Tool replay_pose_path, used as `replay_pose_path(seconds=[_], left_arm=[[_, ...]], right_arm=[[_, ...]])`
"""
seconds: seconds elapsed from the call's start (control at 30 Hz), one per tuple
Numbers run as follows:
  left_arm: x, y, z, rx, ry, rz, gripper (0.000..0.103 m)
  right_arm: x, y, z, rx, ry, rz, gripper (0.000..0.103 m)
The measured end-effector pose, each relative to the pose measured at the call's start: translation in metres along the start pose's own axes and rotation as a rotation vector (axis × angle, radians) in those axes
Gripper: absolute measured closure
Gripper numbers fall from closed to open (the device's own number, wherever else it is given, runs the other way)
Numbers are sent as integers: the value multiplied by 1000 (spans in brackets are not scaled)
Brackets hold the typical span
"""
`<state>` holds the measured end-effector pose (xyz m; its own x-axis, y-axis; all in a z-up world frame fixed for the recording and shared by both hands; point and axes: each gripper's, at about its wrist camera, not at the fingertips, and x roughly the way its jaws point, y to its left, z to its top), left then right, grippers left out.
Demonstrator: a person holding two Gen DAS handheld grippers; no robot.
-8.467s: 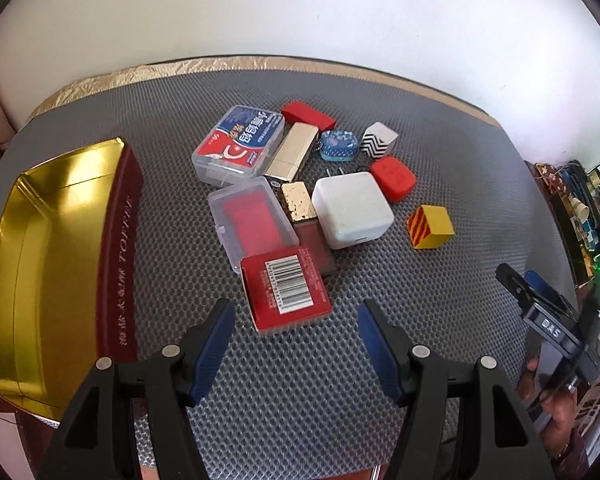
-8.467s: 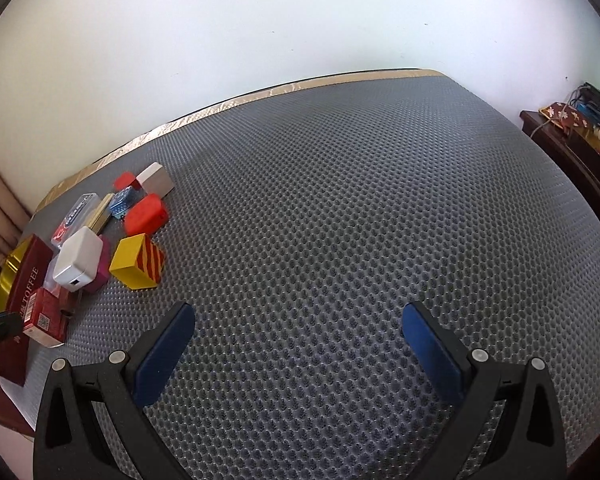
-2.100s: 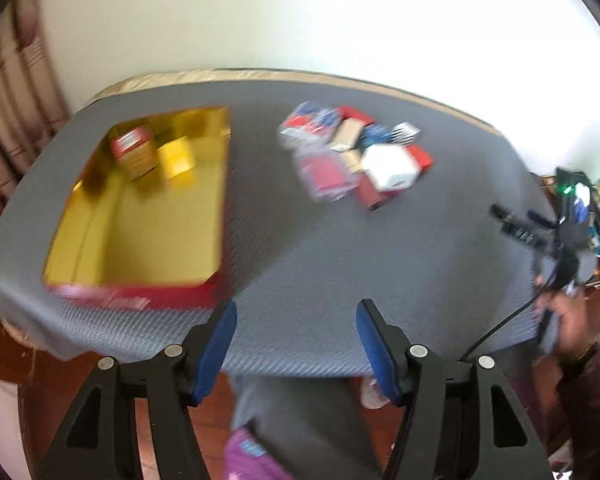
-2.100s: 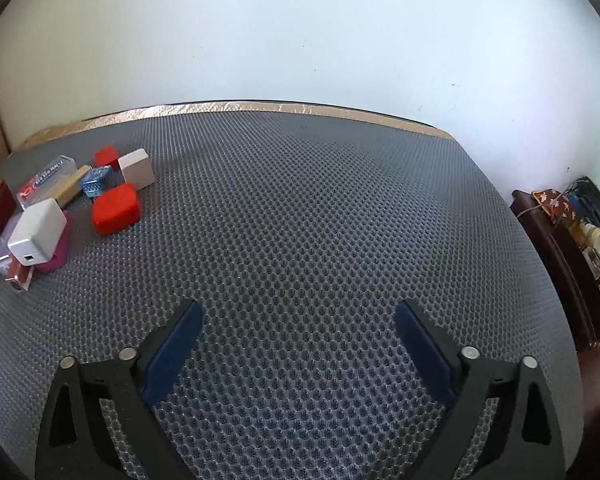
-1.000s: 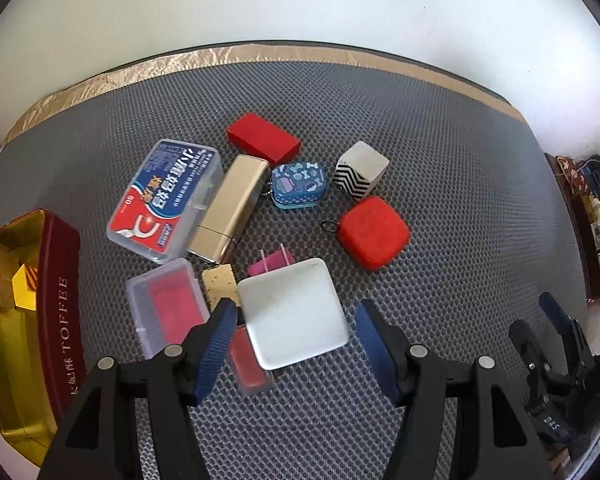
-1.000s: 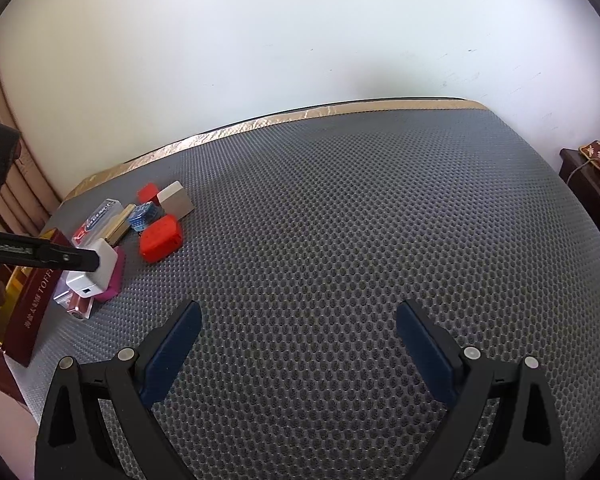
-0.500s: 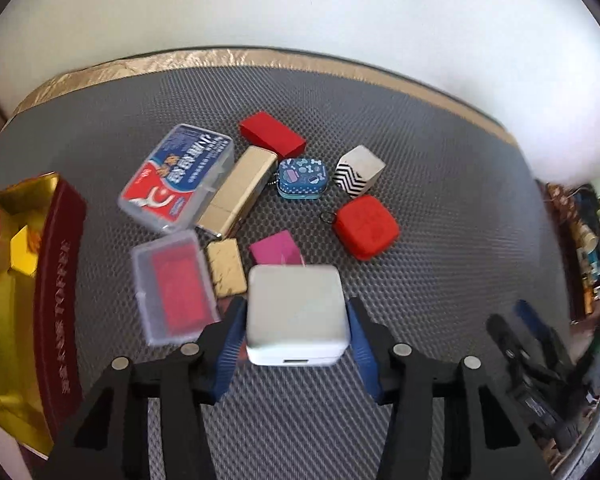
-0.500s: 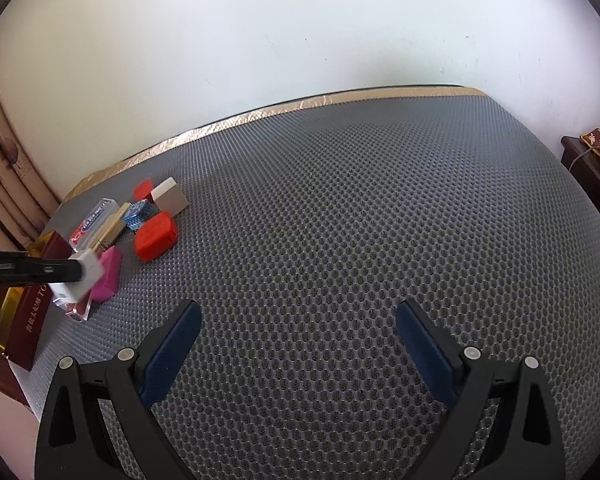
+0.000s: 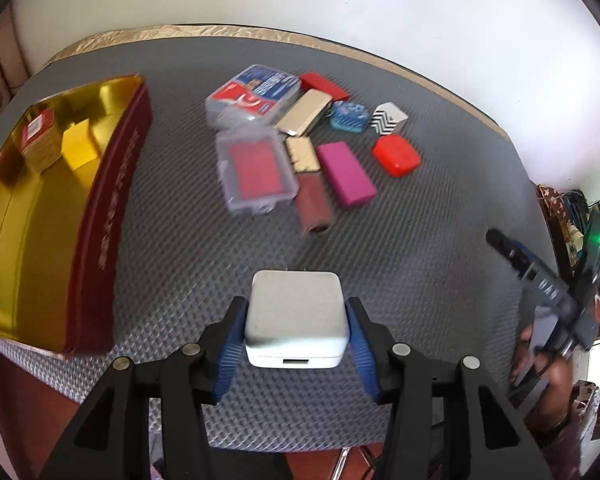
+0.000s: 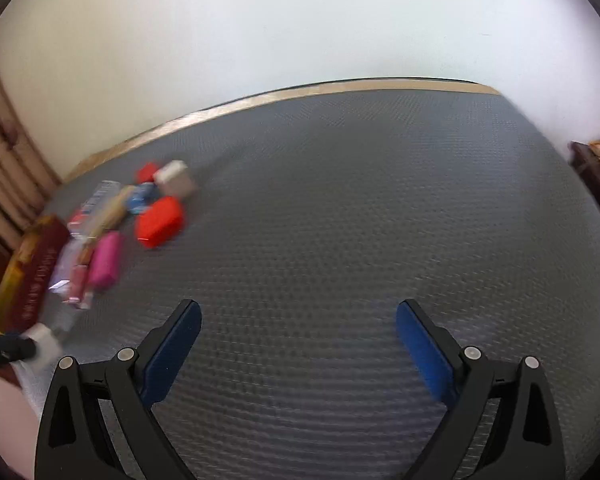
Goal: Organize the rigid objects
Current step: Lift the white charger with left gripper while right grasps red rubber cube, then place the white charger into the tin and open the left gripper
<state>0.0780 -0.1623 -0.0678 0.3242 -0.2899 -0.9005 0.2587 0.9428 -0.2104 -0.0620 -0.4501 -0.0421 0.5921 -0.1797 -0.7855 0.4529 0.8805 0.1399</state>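
The white charger sits clamped between the blue pads of the left gripper, above the grey mat. The gold tin lies at nine o'clock, probably holding two small boxes. Remaining items cluster at twelve o'clock. The right gripper hangs spread wide, holding nothing.
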Motion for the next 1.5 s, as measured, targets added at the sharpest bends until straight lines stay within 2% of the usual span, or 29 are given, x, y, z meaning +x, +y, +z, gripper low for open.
replay_pose_path(seconds=[0.13,0.23,0.3,0.33,0.47,0.63,0.77,0.8,0.87,1.03,1.17,1.27,1.5], left_arm=[[-2,8,-12,-4,-20,-16,53],[-4,12,-15,-2,-35,-23,53],[-5,14,-17,0,-45,-27,53],[-4,14,-19,4,-46,-29,53],[2,18,-26,6,-49,-47,52],[3,16,-28,41,-75,-28,52],[11,20,-28,36,-59,-41,48],[12,22,-29,29,-57,-46,48],[12,23,-29,28,-65,-52,49],[13,23,-30,30,-92,-43,49],[12,21,-30,23,-86,-36,50],[8,21,-30,2,-81,-42,50],[-18,27,-28,-21,-120,-43,50]], right_arm=[[10,32,14,-56,2,51,6],[29,58,26,-119,0,47,7],[39,68,31,-142,8,43,22],[45,72,33,-148,19,45,25],[68,91,42,-179,47,38,26],[87,112,49,-247,64,16,27],[98,126,52,-310,68,-24,39],[99,128,52,-319,66,-30,50],[95,130,48,-343,54,-51,59],[73,120,31,-356,36,-74,59],[51,100,17,-306,22,-66,59],[51,82,21,-213,19,-42,59],[55,82,25,-209,23,-44,59]])
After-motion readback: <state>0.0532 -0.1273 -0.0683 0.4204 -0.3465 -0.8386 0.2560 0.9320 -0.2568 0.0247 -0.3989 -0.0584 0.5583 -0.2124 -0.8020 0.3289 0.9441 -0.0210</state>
